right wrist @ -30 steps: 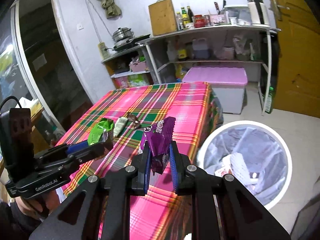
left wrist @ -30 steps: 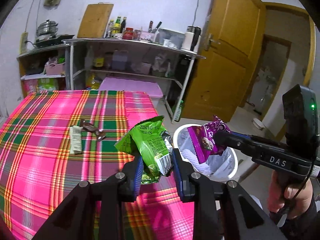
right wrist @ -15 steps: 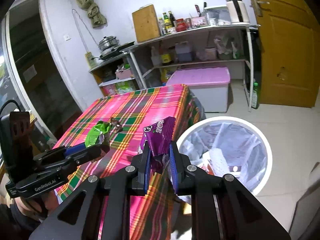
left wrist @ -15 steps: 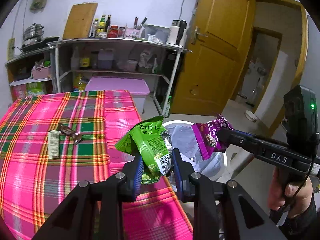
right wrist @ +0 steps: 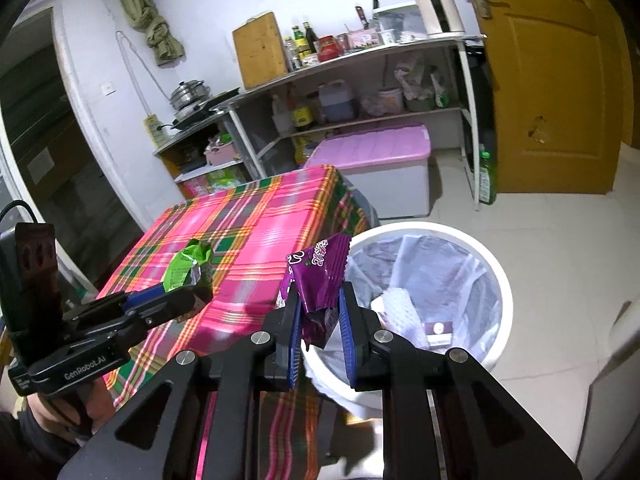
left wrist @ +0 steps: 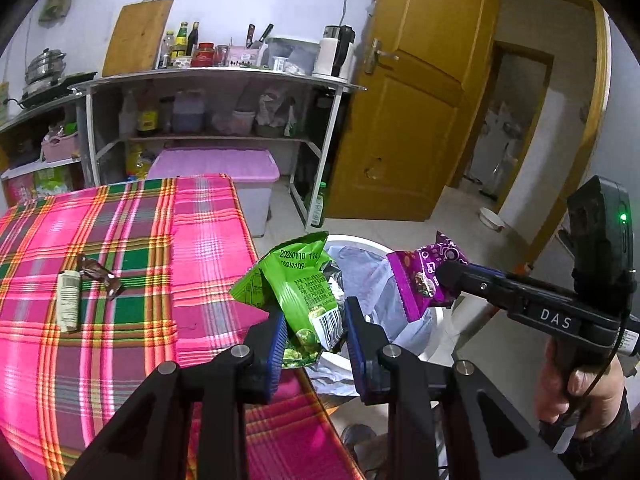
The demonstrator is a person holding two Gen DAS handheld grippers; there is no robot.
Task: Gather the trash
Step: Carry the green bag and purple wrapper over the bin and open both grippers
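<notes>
While each tool grips one, the green wrapper [left wrist: 304,296] — and purple wrapper [right wrist: 320,276] — look crumpled.

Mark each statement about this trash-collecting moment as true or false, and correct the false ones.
1. The left gripper is shut on a green snack wrapper. True.
2. The right gripper holds nothing. False: it grips a purple wrapper.
3. The white bin has a bag liner and already holds some trash. True.
4. No litter is left on the plaid tablecloth. False: a pale wrapper and a brown wrapper lie there.
5. The bin stands on the table. False: it stands on the floor beside it.
</notes>
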